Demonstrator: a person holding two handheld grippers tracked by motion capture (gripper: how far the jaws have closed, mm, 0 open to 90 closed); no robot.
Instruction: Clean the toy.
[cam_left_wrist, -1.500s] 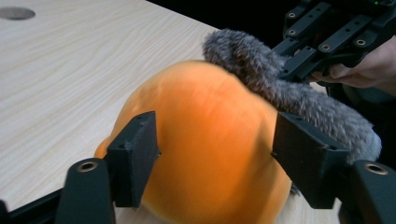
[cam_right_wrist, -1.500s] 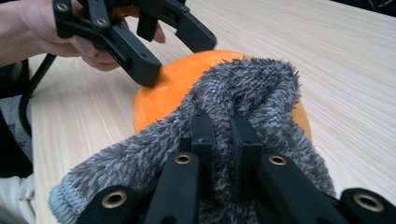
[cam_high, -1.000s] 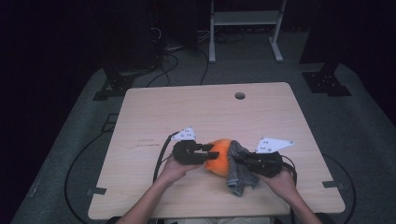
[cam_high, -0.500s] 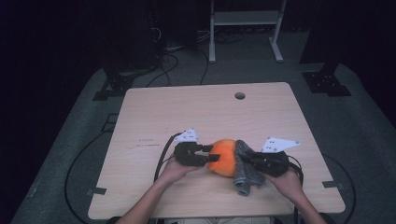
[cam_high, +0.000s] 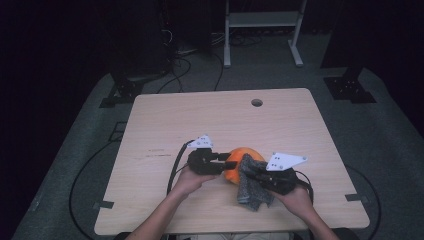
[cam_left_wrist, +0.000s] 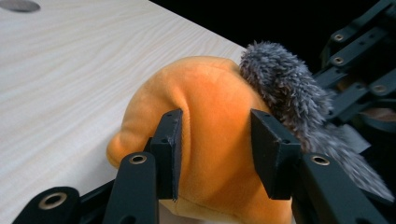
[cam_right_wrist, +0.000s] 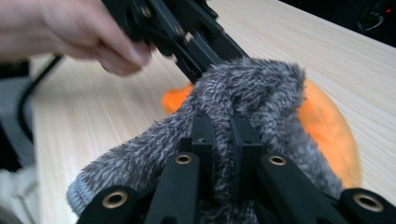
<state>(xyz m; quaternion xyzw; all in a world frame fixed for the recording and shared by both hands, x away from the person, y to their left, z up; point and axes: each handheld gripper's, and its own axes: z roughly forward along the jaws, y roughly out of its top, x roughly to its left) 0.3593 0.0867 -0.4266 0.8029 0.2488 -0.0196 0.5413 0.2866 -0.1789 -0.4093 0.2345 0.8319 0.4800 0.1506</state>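
Note:
An orange plush ball (cam_high: 239, 156) lies near the front middle of the wooden table (cam_high: 210, 115). My left gripper (cam_high: 231, 162) comes at it from the left. Its jaws have just been closing, and its pads (cam_left_wrist: 170, 140) press into the plush ball (cam_left_wrist: 210, 98). A grey fuzzy sock (cam_high: 252, 187) drapes over the ball's right side. My right gripper (cam_high: 250, 172) is shut on a fold of the sock (cam_right_wrist: 252, 88), with the orange ball (cam_right_wrist: 327, 126) behind it. The sock (cam_left_wrist: 289, 88) caps the ball's far edge in the left gripper view.
A round cable hole (cam_high: 256, 102) sits near the table's far edge. Black cables (cam_high: 175, 165) trail from the grippers across the table and the floor. A white metal stand (cam_high: 260, 20) and dark equipment stand on the floor beyond the table.
My right gripper drew the sock a little to the right, then came back left against the orange ball. The left hand has stayed in place.

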